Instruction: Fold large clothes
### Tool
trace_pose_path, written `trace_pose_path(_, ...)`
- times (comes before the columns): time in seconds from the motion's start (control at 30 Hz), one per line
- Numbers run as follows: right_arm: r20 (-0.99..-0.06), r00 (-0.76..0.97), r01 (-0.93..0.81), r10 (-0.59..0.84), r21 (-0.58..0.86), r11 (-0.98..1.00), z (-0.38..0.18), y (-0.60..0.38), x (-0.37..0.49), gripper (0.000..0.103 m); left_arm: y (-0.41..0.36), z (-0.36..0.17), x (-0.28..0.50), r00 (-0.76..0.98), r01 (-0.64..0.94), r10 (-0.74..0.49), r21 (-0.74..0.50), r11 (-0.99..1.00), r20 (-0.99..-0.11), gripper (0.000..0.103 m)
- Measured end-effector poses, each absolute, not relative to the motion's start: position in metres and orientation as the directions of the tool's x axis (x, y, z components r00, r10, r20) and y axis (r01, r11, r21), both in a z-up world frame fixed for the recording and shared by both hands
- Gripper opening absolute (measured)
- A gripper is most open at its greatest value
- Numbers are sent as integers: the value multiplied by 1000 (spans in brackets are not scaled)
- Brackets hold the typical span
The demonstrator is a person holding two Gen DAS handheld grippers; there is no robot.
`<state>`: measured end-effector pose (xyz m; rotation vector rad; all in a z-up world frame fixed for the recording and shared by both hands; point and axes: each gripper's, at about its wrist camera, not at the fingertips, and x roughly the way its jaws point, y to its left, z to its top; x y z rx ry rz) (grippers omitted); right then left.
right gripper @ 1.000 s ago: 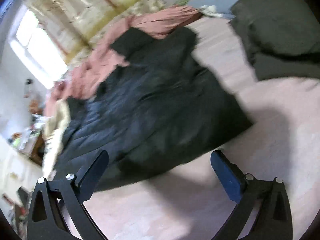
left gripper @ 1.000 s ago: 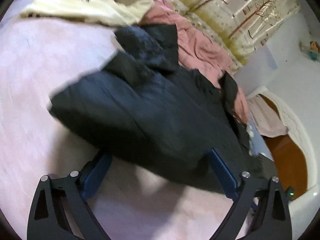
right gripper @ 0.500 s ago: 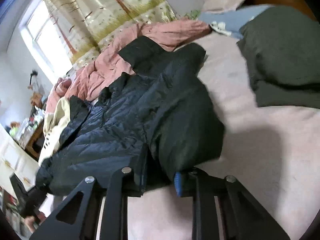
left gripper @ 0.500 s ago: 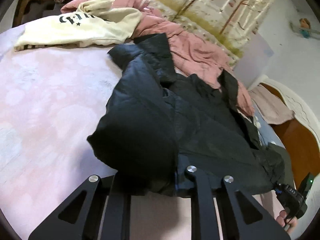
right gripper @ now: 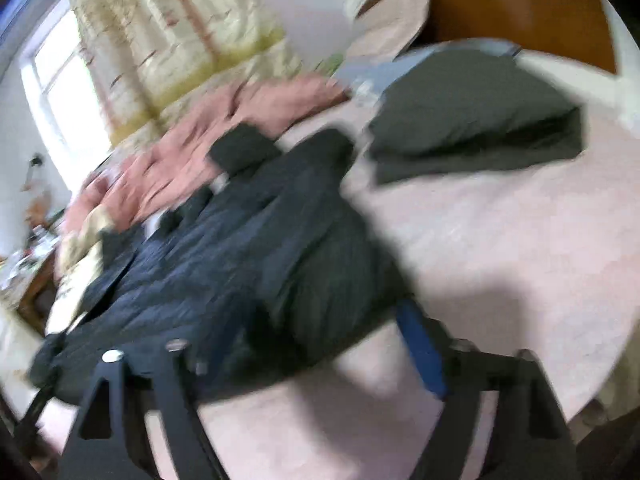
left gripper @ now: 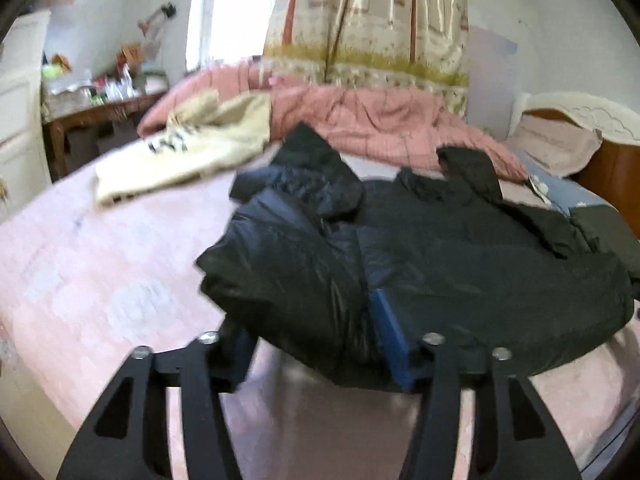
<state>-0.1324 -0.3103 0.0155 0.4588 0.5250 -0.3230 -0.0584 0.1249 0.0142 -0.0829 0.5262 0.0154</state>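
Your left gripper [left gripper: 316, 344] and right gripper [right gripper: 316, 344] were both clamped on the jacket's [left gripper: 420, 264] near hem half a second ago; now both sets of jaws are opening, with hem fabric bulging between them but no longer pinched. That suggests the fold is laid and you are releasing it. The jacket lies on the bed [left gripper: 100, 264], doubled, its long axis running from 7 to 1 o'clock in the right view, collar toward the pink quilt [left gripper: 380, 120].
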Motion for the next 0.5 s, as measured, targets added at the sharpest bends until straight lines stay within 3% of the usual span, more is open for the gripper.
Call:
trace_pose_path(0.03,-517,825,424,-227,302,854,20,-313,-137,83,125,17,-61,879,-47,8,-70,996,-476,80)
trace_pose_path(0.07,-500,830,428,-247,286,857,24,-314,-139,86,126,20,-65,894,-61,28,-61,996,-447,84)
trace_pose_path(0.2,-412,874,382,-257,258,887,38,-316,-152,86,131,33,-78,937,-126,125,18,992,-325,94)
trace_pose_path(0.27,-368,901,336,-229,261,905,44,-312,-158,90,141,36,-83,948,-135,123,-21,991,-293,94)
trace_pose_path(0.4,-347,928,228,-136,240,944,50,-288,-149,90,136,44,-78,961,-52,28,-82,995,-275,94)
trace_pose_path(0.5,-402,912,158,-86,151,976,58,-263,-126,90,118,53,-52,917,-56,33,-45,997,-398,93)
